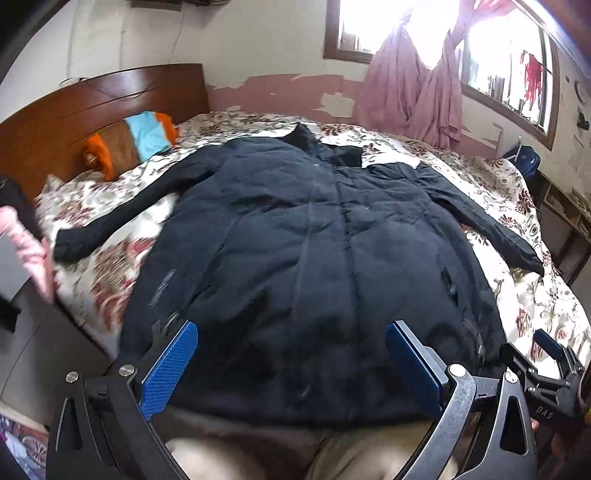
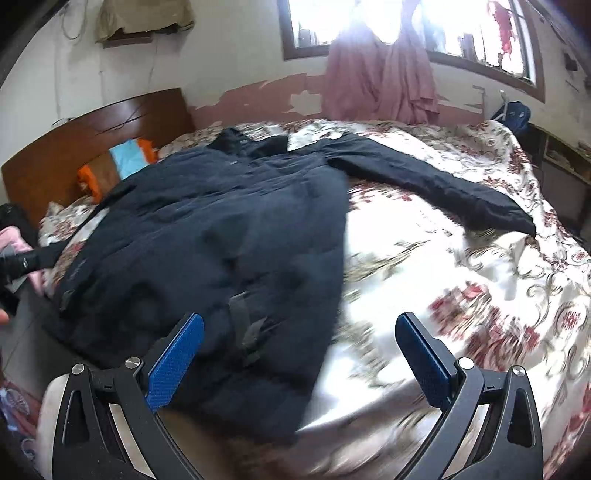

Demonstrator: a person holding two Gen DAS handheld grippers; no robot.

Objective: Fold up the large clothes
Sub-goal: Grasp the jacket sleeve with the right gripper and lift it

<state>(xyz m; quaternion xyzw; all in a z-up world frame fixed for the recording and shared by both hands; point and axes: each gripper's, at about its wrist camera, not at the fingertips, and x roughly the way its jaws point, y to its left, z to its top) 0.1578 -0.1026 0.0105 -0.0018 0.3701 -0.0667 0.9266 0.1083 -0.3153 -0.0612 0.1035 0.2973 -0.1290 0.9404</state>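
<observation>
**Coat flat on bed, both grippers wide, nothing held**

Bed [image 1: 517, 295] with floral cover fills most of both views; wooden headboard [image 1: 74, 110] at upper left. Window [image 1: 388, 29] and pink curtain [image 1: 413, 99] at top right, very bright.

Dark coat [image 1: 295, 240] lies spread front-up across the bed, collar toward the far wall, hem at the near edge just under the grippers. One sleeve [image 1: 110, 221] stretches to left of frame, the other sleeve [image 1: 491, 221] to the right; both flat on the cover.

Orange, brown and blue pillow [image 1: 129, 140] sits against the headboard, just beyond the coat's shoulder.

Left gripper [image 1: 291, 354]: blue pads wide apart, over the hem, gripping nothing. Right gripper [image 2: 299, 347]: pads wide apart, over the hem's right corner and bare cover, gripping nothing. Motion blur in the right wrist view.
</observation>
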